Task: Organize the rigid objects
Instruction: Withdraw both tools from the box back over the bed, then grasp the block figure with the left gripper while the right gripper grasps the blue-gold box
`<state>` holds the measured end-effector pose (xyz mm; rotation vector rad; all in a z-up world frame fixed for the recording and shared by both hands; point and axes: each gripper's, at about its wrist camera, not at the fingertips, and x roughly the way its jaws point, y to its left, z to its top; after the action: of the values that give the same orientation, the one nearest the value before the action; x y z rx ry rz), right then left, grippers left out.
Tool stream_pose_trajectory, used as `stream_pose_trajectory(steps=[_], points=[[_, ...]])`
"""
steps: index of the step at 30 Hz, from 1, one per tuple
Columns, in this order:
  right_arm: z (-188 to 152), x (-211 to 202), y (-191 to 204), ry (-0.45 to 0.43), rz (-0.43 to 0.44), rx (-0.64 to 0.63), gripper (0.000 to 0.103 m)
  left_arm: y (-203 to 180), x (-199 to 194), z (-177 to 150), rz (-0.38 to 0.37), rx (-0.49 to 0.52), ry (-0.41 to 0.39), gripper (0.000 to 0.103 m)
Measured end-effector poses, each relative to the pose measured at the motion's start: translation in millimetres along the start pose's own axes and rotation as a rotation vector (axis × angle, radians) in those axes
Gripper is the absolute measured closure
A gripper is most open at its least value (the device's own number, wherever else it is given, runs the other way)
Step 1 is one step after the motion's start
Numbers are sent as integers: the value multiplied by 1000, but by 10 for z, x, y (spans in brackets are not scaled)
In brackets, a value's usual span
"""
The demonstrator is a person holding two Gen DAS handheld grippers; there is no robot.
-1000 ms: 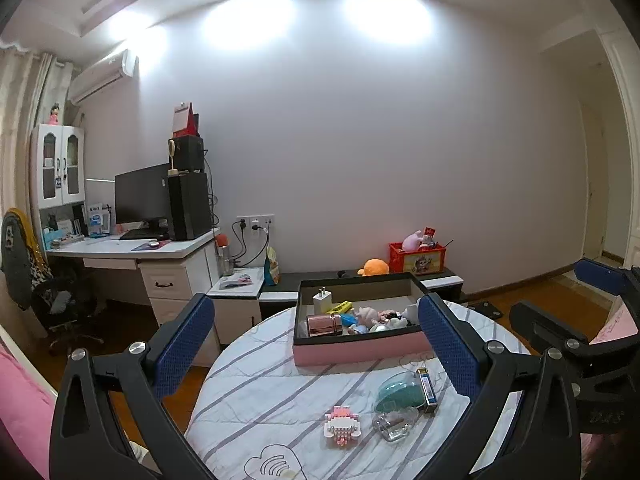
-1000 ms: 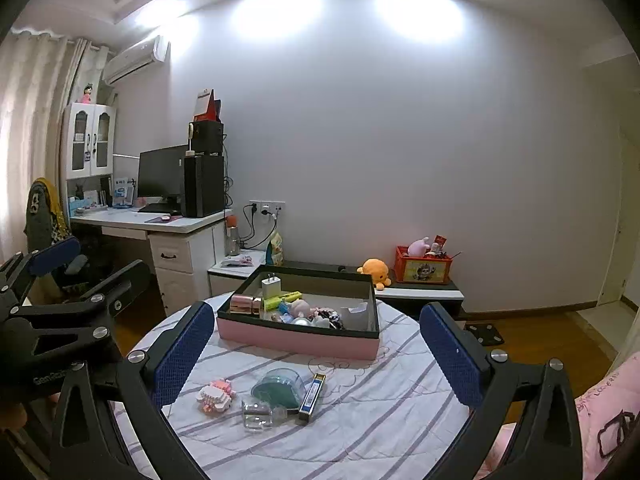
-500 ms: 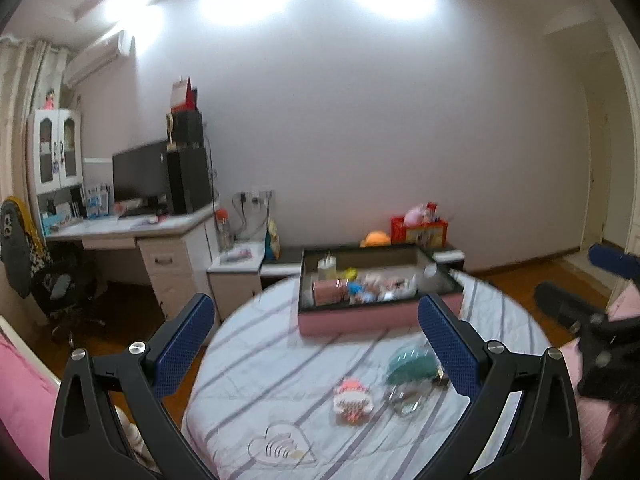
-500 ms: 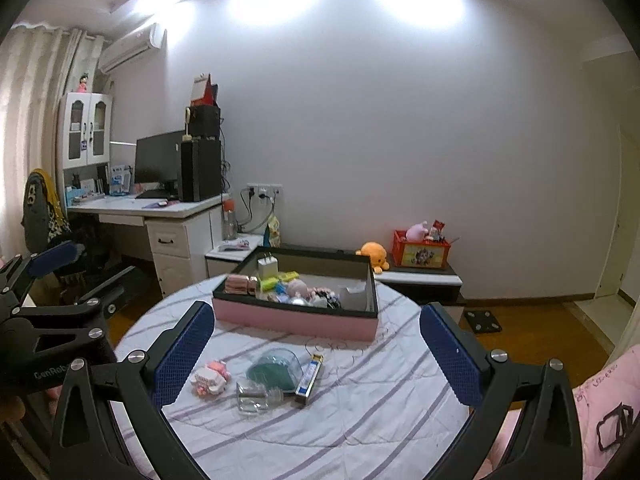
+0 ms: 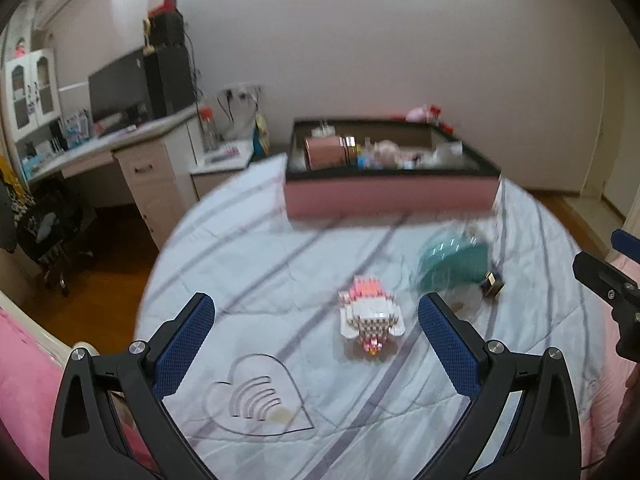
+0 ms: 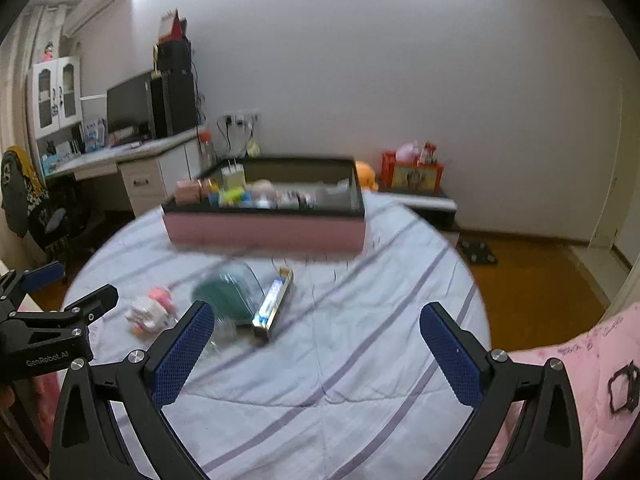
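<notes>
1. "GenRobot.AI" stands in pale letters on the black body of the left gripper (image 6: 60, 312), at the left edge of the right wrist view.
2. A heart outline with curved stripes inside is printed on the cloth (image 5: 256, 396) of the round table; it is a sign, with no letters.
3. A dark outline mark sits on the pink bedding (image 6: 622, 388), too distorted to read.
4. The slim box (image 6: 274, 300) bears a blue label, too blurred to read.
</notes>
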<state>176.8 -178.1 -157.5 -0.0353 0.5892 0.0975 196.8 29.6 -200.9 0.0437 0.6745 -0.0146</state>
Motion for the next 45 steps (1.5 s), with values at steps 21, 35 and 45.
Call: stream_pose_trajectory(steps=[21, 35, 45], points=[[-36, 831, 137, 214, 17, -95, 0, 40, 510, -2, -44, -24, 110, 1], [86, 1135, 57, 263, -18, -138, 7, 147, 454, -64, -51, -31, 113, 0], [138, 1255, 182, 279, 113, -184, 88, 143, 436, -81, -53, -30, 119, 0]])
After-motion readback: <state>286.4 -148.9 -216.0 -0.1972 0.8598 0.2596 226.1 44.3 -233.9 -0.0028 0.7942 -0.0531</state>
